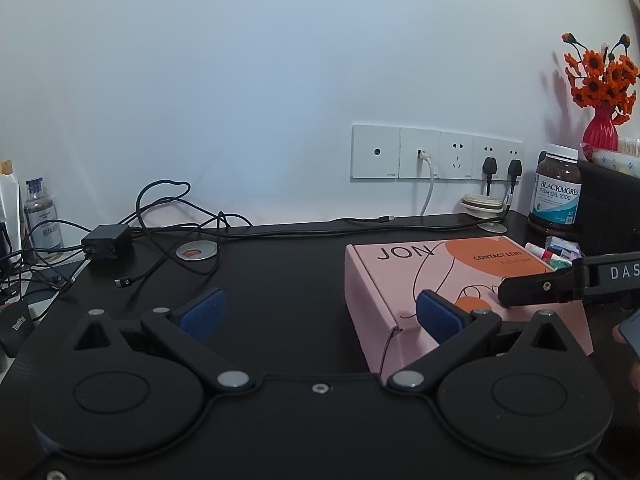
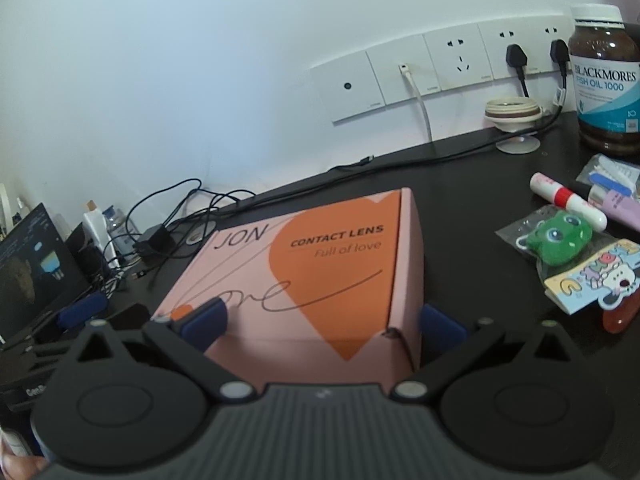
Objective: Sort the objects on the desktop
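Both grippers' fingers are spread wide: the right gripper (image 2: 322, 326) straddles the pink box (image 2: 304, 268), the left gripper (image 1: 320, 316) holds nothing. The broad lid could slip; the toys (image 2: 560, 240) lie close.

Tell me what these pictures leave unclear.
- Right gripper, right wrist view: fingers straddle the contact lens box; contact is unclear.
- Box contents: the lid is shut in both views.
- Black organizer, left wrist view: cut off by the frame edge.
- Clear bottle, left wrist view: label too small to read.
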